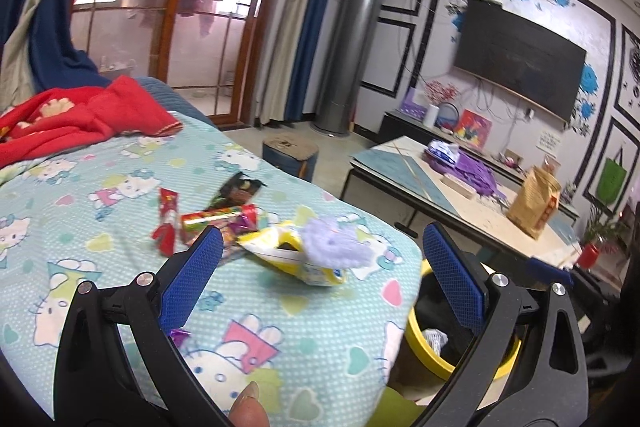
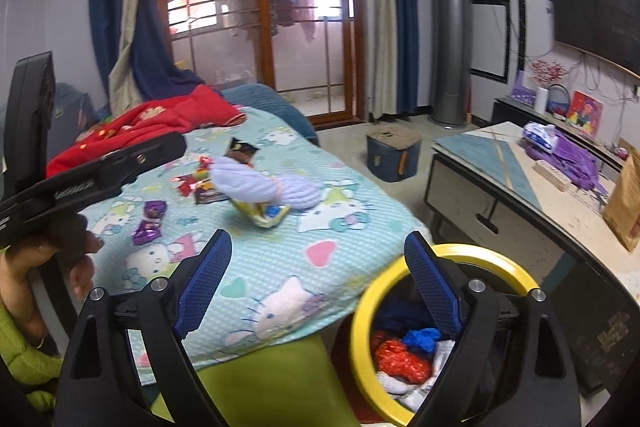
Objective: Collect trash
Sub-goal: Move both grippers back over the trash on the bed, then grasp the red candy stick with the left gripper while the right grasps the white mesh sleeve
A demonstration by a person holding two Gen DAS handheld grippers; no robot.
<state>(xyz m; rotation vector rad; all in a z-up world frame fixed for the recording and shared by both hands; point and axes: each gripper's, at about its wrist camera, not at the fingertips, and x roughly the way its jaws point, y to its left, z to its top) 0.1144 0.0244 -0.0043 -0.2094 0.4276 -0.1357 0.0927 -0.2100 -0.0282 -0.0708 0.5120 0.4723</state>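
A: What's hard to read here?

B: The yellow-rimmed round trash bin (image 2: 444, 311) with its dark liner. In the right wrist view the right tongs (image 2: 320, 279) stand in front of it, spread wide with nothing between the blue pads, and one finger covers part of the opening. I can still see a red crinkled wrapper (image 2: 402, 361), a blue scrap and white paper inside. In the left wrist view the bin (image 1: 424, 349) is mostly hidden behind the left tongs (image 1: 324, 273), also wide open and empty.

A: And the trash not yet picked up?

B: It lies on the bed's pale blue cartoon-cat blanket (image 1: 120, 227), beside the bin. A yellow snack bag (image 1: 292, 255) sits under a fluffy lilac cloth (image 1: 336, 243); motion blur smears both. Behind them lie a red wrapper (image 1: 166, 223), a multicoloured foil packet (image 1: 218, 219) and a black packet (image 1: 240, 187); their print is illegible.

A: Anything one camera has alone?

B: The right view shows two purple foil wrappers (image 2: 150, 221) on the blanket, and the person's hand (image 2: 60, 267) gripping the left tool at the frame's left edge. The left view catches only a purple sliver by its finger, plus a fingertip at the bottom edge. A low table (image 2: 520, 183) with purple cloth is cut off at the right.
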